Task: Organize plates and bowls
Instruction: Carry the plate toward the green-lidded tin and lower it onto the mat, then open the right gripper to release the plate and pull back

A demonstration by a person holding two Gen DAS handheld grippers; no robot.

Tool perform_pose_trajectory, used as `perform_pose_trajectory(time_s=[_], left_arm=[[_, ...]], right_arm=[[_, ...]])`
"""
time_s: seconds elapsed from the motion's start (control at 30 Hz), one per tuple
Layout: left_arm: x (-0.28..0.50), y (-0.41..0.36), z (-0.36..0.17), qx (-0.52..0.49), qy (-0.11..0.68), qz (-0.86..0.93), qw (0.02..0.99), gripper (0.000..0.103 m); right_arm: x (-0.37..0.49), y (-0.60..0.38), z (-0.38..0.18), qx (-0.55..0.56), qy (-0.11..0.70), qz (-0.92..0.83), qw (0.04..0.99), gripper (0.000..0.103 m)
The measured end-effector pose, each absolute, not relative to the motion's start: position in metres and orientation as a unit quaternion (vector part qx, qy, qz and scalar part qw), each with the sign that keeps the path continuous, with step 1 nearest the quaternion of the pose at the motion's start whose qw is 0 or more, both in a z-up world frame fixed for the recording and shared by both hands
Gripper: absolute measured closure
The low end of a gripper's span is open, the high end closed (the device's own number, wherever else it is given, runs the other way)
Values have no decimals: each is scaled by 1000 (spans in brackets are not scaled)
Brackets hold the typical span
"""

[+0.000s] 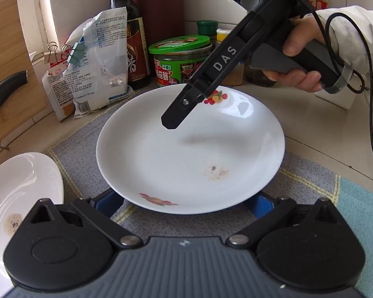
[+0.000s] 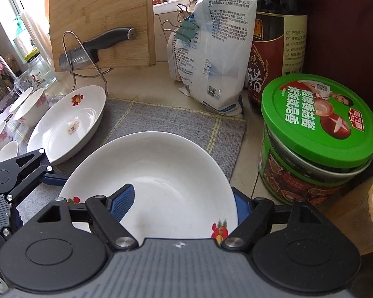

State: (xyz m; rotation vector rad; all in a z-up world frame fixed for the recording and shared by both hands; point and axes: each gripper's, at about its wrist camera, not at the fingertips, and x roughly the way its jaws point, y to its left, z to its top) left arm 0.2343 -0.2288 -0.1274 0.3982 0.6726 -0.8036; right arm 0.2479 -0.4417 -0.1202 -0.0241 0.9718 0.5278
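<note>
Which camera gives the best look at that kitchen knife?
The right wrist view: the knife shows whole, handle and blade, held in a wire rack against the cutting board. The left wrist view catches only its dark handle at the edge.

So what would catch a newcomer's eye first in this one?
A white plate with fruit prints fills the middle, lying on a grey mat, with the right claw reaching over its far rim. A green-lidded jar stands right of it, and a second plate lies left by small bowls.
</note>
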Motion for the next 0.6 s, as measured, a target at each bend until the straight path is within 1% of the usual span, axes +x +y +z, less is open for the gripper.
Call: perform_pose_trajectory(time_s=[0.07,0.13,0.2,0.47,0.6], left_arm=[[234,-229,-127,191,320,-381,846,1],[233,-229,-126,193,321,-378,847,1],[232,-227,-126,191,320,-376,848,1],[216,-217,-116,187,310,-359,860,1],[203,-212,-108,188,301,-346,869,1]], right_arm=[[248,-440,-120,-11,463,254,849,14],[245,-438,-119,-14,460,258,849,5],[243,-435,-116,-21,456,260,851,2],[227,-436,-104,-41,447,247,859,0],[211,-436,-89,-57,425,244,870,0]])
